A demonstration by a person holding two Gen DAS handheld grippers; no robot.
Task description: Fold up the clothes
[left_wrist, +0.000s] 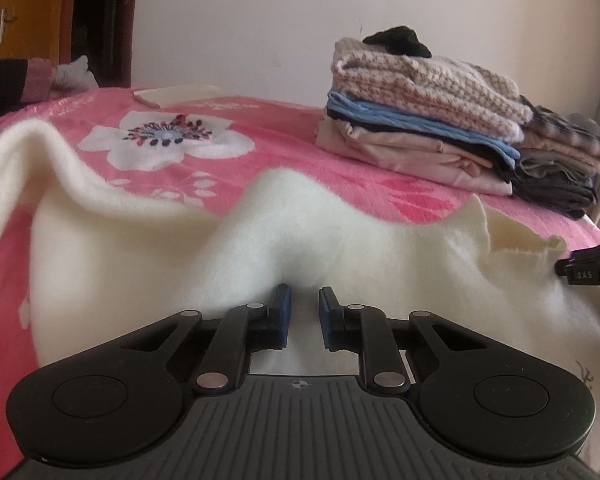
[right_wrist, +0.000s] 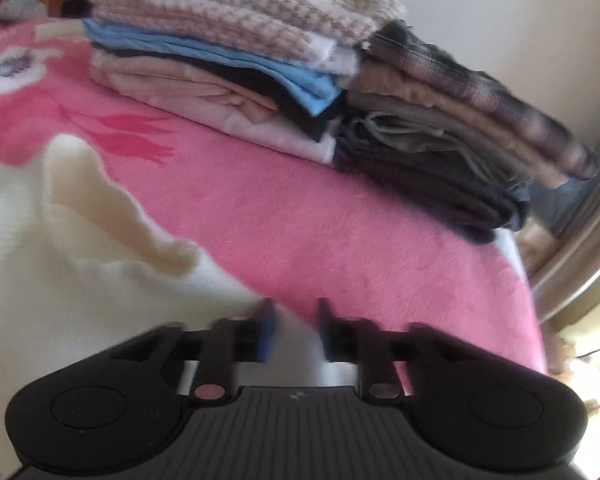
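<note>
1. Left claw [left_wrist: 304, 306]: I am holding it with jaws narrow, a small gap showing between the blue pads [left_wrist: 286, 312]. The cream sweater [left_wrist: 300, 220] is rising in a fold directly ahead of the tips and lying beneath them; I cannot tell whether any cloth is actually pinched. Risk: if I am lifting now, the fluffy knit may be slipping free, or only a top layer may be coming up, leaving the fold crooked.

2. Right claw [right_wrist: 294, 320]: I am holding it partly open, nothing between the pads. The sweater's wavy edge [right_wrist: 140, 216] is lying ahead and to the left of it, with bare pink blanket [right_wrist: 340, 232] straight ahead. Risk: closing here, I am likely catching blanket pile instead of sweater, dragging the bedcover along.

3. Sweater: it is lying bunched on the bed, humped in front of the left claw, with its ragged corner [left_wrist: 512, 232] near the right claw's tip [left_wrist: 584, 268] at the far right. Risk: uneven pulls from the two sides are liable to be twisting it rather than laying it flat.

4. Folded stacks [right_wrist: 260, 60]: they are standing beyond the right claw, near the bed's far edge. Risk: a wide sweep with the sweater may be knocking the dark pile [right_wrist: 440, 168] over the side.

5. Right view is blurring; my aim there is uncertain.
</note>
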